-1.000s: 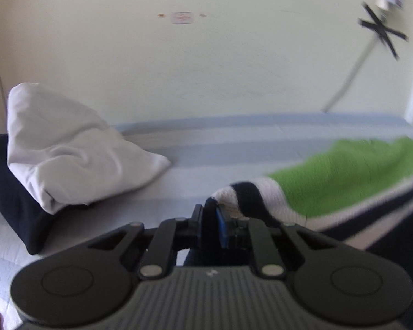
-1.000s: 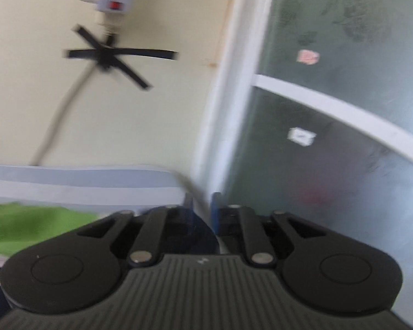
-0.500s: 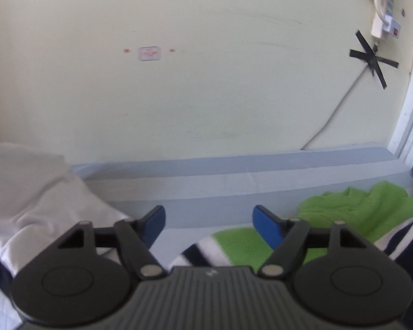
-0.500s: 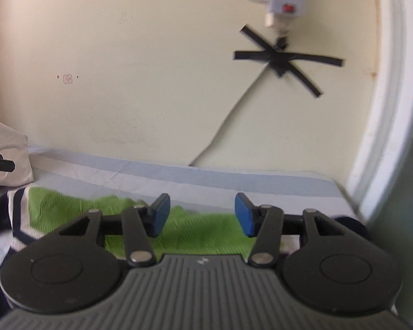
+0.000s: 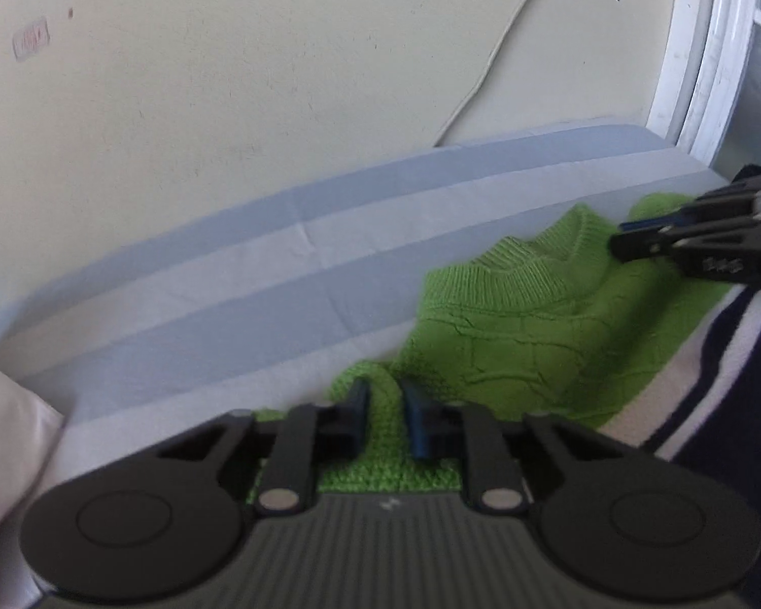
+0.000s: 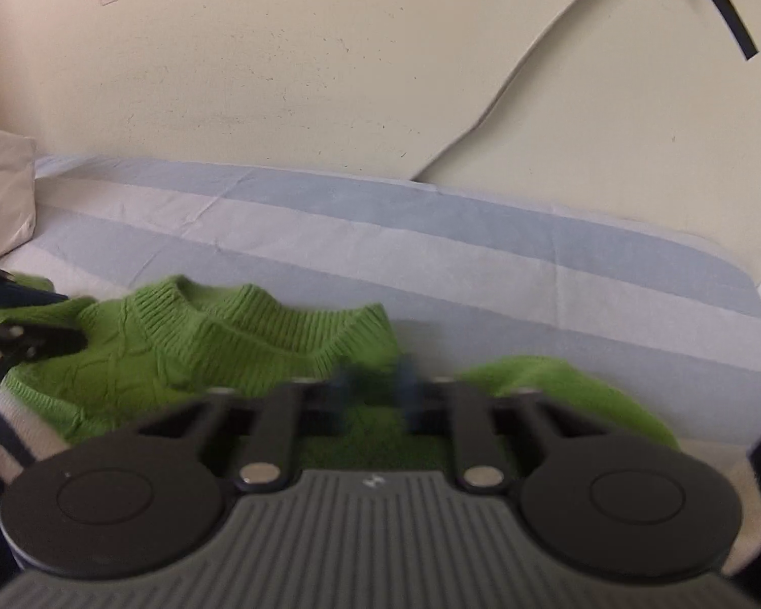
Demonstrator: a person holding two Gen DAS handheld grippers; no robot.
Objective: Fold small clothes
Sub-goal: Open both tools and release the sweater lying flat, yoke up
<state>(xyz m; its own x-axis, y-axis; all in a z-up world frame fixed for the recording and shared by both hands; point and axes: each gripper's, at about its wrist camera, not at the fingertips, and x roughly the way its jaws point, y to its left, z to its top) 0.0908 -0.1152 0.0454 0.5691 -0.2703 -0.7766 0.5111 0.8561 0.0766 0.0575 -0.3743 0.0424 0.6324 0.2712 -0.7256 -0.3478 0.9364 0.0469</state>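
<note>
Since the green knit sweater [image 5: 538, 335] is lying collar-up on the striped bed sheet [image 5: 258, 274], near the far edge that runs along the wall [image 5: 258, 81], this looks like the moment both shoulders get pinched for a fold. Its navy and white striped lower part [image 5: 705, 355] trails toward the near right of the bed.

In the left wrist view, the left gripper [image 5: 384, 408] has its blue fingers [image 5: 417, 424] narrowed onto a raised ridge of green knit at the left shoulder, so it seems to be holding the sweater. On the other side, the right gripper [image 6: 375, 380] is down at the right shoulder with its fingers close together, but it's motion-blurred, so I honestly can't tell if it has actually bitten fabric.

My take on doing this well: make sure both grips catch both layers, lift evenly so the collar [image 6: 258, 325] stays centred, and keep the knit taut between the two grippers before bringing it over. Chunky knit sags, so slow and level beats quick.

A white pillow [image 6: 0, 193] sits at the left end of the bed.
</note>
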